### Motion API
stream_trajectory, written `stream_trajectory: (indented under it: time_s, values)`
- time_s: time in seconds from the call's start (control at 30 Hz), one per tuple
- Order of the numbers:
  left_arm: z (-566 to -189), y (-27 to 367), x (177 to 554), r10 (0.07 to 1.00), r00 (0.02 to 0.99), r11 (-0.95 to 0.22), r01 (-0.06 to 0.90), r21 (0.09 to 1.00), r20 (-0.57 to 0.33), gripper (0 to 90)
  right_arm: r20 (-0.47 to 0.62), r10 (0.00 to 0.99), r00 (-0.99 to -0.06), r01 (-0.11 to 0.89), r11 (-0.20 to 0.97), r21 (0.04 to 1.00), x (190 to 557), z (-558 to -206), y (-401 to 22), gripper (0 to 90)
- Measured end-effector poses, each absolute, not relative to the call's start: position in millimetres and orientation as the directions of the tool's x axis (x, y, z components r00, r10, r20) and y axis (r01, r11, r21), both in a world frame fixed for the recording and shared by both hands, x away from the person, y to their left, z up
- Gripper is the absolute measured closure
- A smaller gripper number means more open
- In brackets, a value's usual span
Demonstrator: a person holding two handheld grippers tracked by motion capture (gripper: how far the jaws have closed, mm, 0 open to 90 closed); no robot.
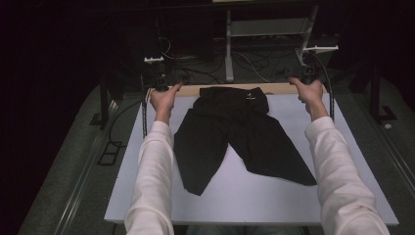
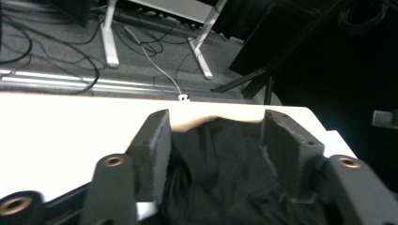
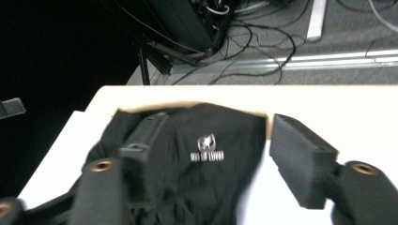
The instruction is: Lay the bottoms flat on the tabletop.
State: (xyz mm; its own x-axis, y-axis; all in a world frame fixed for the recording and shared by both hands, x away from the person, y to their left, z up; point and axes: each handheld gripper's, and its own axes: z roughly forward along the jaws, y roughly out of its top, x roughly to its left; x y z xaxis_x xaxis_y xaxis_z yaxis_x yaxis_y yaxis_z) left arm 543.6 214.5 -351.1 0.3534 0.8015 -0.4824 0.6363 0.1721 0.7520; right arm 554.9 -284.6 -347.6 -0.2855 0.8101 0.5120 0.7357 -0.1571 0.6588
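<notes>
High view: black shorts (image 1: 235,134) flat on white table (image 1: 254,200); both grippers' jaws spread near waistband.

Left gripper (image 2: 216,140) jaws apart over black garment (image 2: 220,173).

Both arms in white sleeves reach straight forward, well apart and about level with each other. The left hand (image 1: 164,98) grips the left hand-held gripper (image 1: 160,81) just ahead of its knuckles; the right hand (image 1: 310,92) grips the right hand-held gripper (image 1: 307,73) the same way. In each gripper view the two black jaws stand wide apart, with a clear gap between them.
</notes>
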Motion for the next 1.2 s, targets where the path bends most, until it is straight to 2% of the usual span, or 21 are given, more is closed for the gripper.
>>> stream_trajectory:
  time_s: [0.1, 0.2, 0.3, 0.33, 0.6, 1.2]
  values:
    - [-364, 218, 537, 0.784, 0.359, 0.173, 0.656, 0.735, -0.506, 27.8, 0.501, 0.816, -0.289, 0.750, -0.132, 0.648, 547, -360, -290, 16.4]
    - [-371, 216, 529, 0.781, 0.385, 0.142, 0.657, 0.741, -0.492, 16.7, 0.525, 0.794, -0.308, 0.743, -0.144, 0.654, 538, -365, -296, 12.5]
    - [-375, 214, 520, 0.784, 0.407, 0.113, 0.649, 0.752, -0.469, 4.1, 0.525, 0.786, -0.328, 0.726, -0.146, 0.672, 527, -368, -298, 0.0]
    - [-376, 213, 517, 0.785, 0.414, 0.102, 0.647, 0.756, -0.461, 0.0, 0.514, 0.791, -0.333, 0.723, -0.136, 0.677, 523, -369, -298, 0.0]
    - [-381, 211, 493, 0.796, 0.455, 0.027, 0.632, 0.774, -0.399, 0.0, 0.495, 0.771, -0.401, 0.716, -0.074, 0.694, 496, -385, -298, 0.0]
    - [-391, 211, 455, 0.777, 0.515, -0.040, 0.615, 0.788, -0.363, 0.0, 0.478, 0.759, -0.442, 0.720, -0.018, 0.694, 459, -411, -301, 0.0]
